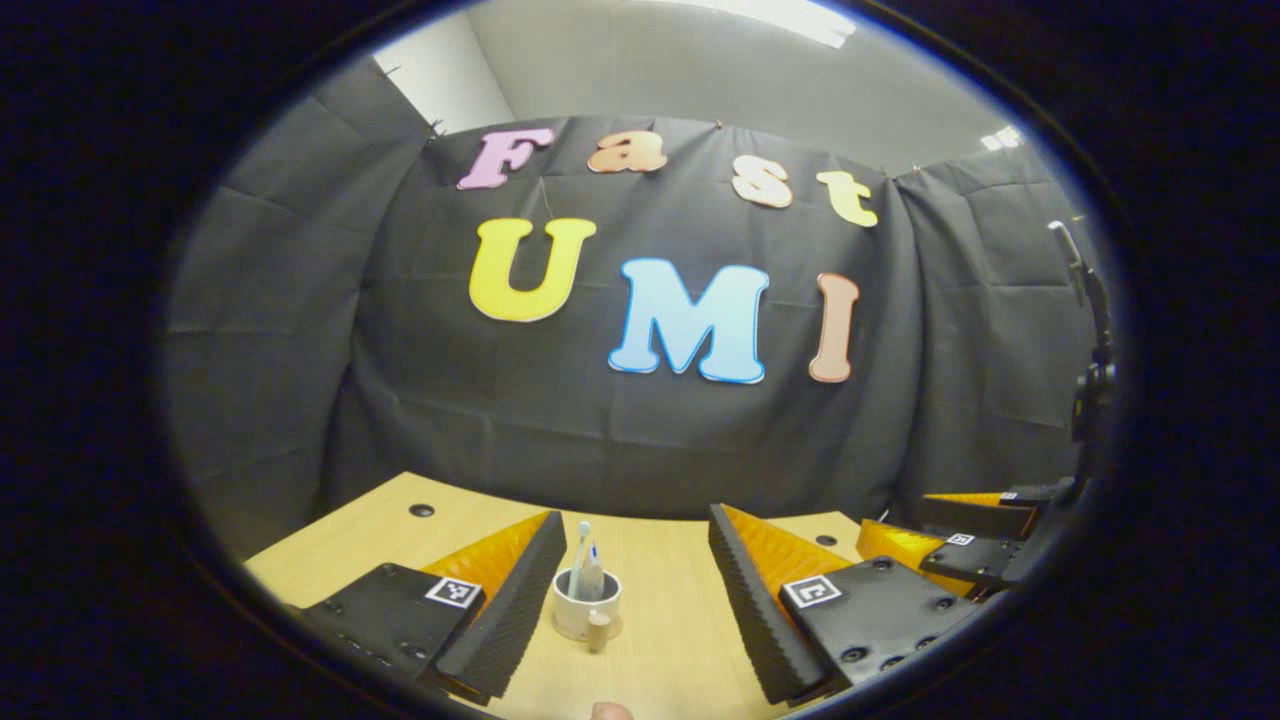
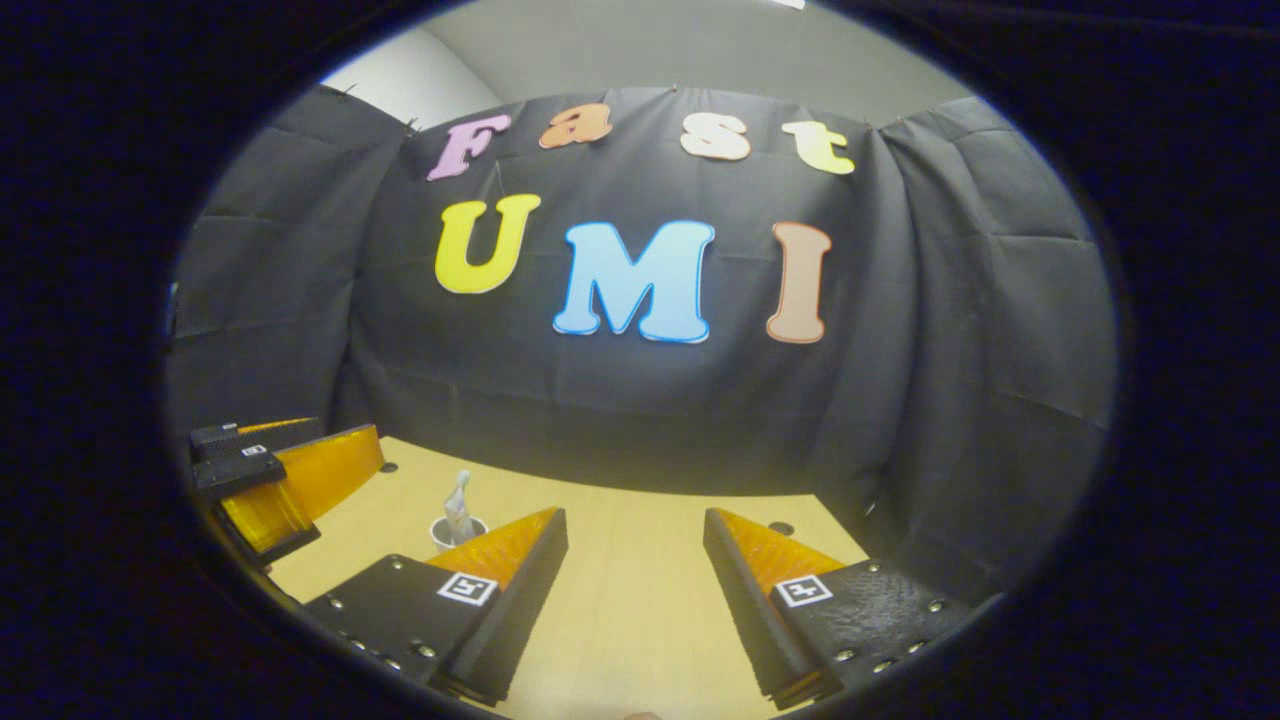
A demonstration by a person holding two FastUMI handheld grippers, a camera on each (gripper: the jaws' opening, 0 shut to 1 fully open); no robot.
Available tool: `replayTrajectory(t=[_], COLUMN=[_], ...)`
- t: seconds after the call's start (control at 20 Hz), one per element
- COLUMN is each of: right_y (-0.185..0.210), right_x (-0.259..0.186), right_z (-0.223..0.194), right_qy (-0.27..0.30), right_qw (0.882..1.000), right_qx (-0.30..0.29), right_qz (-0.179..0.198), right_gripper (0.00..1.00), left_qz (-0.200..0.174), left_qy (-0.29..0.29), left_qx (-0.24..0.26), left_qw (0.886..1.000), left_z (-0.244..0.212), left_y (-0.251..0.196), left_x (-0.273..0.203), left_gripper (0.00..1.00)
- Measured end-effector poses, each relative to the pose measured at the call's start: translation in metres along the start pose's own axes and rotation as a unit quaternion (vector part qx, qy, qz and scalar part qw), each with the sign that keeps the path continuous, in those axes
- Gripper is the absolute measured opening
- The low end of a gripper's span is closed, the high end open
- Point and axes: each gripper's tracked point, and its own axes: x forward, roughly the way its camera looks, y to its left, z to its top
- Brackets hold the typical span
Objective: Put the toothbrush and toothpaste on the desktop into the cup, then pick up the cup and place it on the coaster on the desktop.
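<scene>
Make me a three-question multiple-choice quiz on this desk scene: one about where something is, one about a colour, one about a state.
1. Where is the toothbrush?
A. flat on the desk
B. standing in the cup
C. between gripper fingers

2. What colour is the cup?
A. white
B. red
C. black

3. How does the left gripper stand?
A. shut on the cup
B. shut on nothing
C. open

Answers:
1 B, it rises out of the cup's mouth.
2 A, its wall is white against the wooden desk.
3 C, the fingers stand wide apart, clear of the cup.

Cup (image 2: 458, 533) base behind a finger; toothbrush (image 1: 585, 560) and toothpaste (image 1: 596, 575) lower ends inside cup
</scene>
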Motion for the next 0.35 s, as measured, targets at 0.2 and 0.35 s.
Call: replayTrajectory(t=[0.2,0.35], right_y=[-0.004,-0.007], right_x=[-0.014,-0.020], right_z=[0.014,0.019], right_qy=[-0.047,-0.074], right_qw=[0.999,0.996], right_qx=[-0.021,-0.040], right_qz=[-0.008,-0.022], right_gripper=[0.86,0.87], left_qz=[0.010,0.025], left_qy=[-0.020,-0.025], left_qx=[-0.001,0.001], left_qw=[1.000,0.999], left_z=[0.006,0.002], left_y=[0.000,0.008], left_x=[-0.017,-0.025], left_gripper=[0.94,0.89])
